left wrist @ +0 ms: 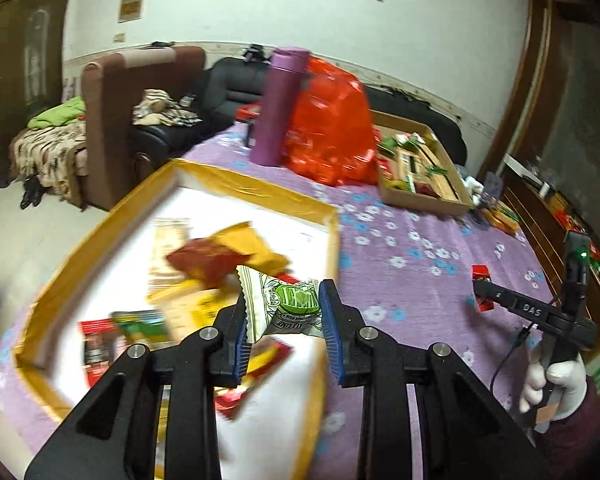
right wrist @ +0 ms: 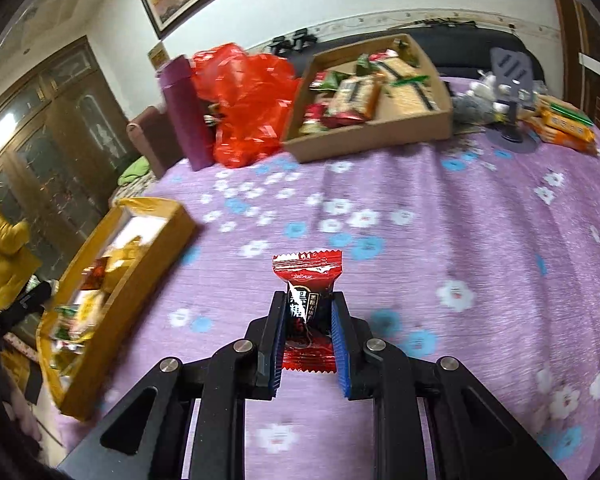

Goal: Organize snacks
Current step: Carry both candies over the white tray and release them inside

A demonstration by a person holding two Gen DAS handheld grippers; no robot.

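Note:
My left gripper (left wrist: 286,300) is shut on a white and green snack packet (left wrist: 288,306) and holds it above the yellow-rimmed box (left wrist: 256,190), which holds several snack packets. My right gripper (right wrist: 306,304) is shut on a red and black candy packet (right wrist: 307,280) above the purple flowered cloth. The right gripper with its red packet (left wrist: 482,280) also shows at the right of the left wrist view. The yellow-rimmed box (right wrist: 156,236) lies to the left in the right wrist view.
A brown cardboard tray (right wrist: 380,136) with several snacks stands at the back, also visible in the left wrist view (left wrist: 424,200). A red plastic bag (right wrist: 248,100) and a purple bottle (right wrist: 184,112) stand behind. More snack packs (right wrist: 564,124) and a small grey stand (right wrist: 512,80) sit at the back right.

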